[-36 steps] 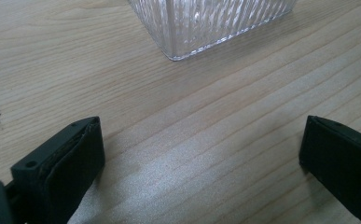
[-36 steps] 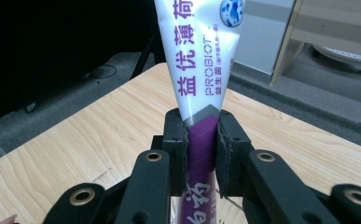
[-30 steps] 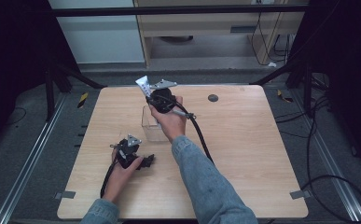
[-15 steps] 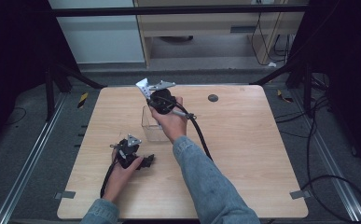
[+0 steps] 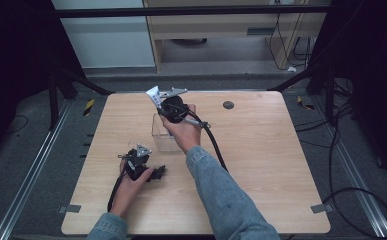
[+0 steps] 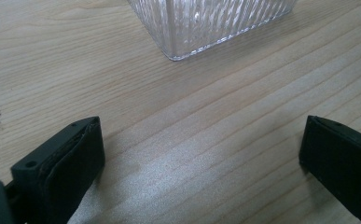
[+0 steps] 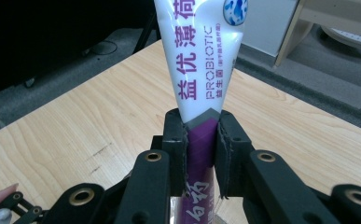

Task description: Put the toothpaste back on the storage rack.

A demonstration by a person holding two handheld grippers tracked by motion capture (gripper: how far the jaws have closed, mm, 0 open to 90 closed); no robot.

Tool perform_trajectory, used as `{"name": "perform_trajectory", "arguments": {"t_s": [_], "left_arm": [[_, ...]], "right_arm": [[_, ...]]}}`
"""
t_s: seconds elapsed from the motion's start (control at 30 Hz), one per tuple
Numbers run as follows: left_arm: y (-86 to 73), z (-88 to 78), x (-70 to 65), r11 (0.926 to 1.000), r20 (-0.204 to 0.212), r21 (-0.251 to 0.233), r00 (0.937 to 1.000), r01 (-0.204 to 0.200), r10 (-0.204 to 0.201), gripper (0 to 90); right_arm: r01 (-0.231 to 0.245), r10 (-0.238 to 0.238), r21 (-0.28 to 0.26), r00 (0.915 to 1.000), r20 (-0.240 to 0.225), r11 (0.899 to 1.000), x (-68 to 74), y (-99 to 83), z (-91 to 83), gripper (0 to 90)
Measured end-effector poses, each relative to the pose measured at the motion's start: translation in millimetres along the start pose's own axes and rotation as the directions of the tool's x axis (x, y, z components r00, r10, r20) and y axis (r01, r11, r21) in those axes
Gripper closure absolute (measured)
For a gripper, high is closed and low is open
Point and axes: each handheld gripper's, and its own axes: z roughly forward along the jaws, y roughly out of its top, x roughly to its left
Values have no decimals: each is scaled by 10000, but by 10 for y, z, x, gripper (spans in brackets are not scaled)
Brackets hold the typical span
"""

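My right gripper is shut on a white and purple toothpaste tube, pinching it at its purple band. In the high view that gripper is raised over a clear ribbed plastic container in the middle of the wooden table, with the tube's white end sticking out up and to the left. My left gripper rests low on the table in front of the container. Its jaws stand open over bare wood, and the container's corner lies just ahead.
A small dark round disc lies near the table's far edge. A black cable trails from the right gripper across the table. Dark frame legs and more cables surround the table on the floor.
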Motion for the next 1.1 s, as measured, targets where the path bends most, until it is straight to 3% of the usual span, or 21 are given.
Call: {"name": "perform_trajectory", "arguments": {"t_s": [0.37, 0.53, 1.1], "left_arm": [[0, 1, 0, 10000, 1, -8, 10000, 6, -6, 0], [0, 0, 0, 10000, 6, -2, 10000, 4, -4, 0], [0, 1, 0, 10000, 13, -3, 10000, -1, 1, 0]], "right_arm": [[413, -413, 425, 9991, -22, 9982, 46, -44, 28, 762], [582, -578, 858, 9983, -71, 9946, 57, -99, 66, 762], [653, -636, 1527, 9978, -161, 9861, 76, -145, 146, 763]]}}
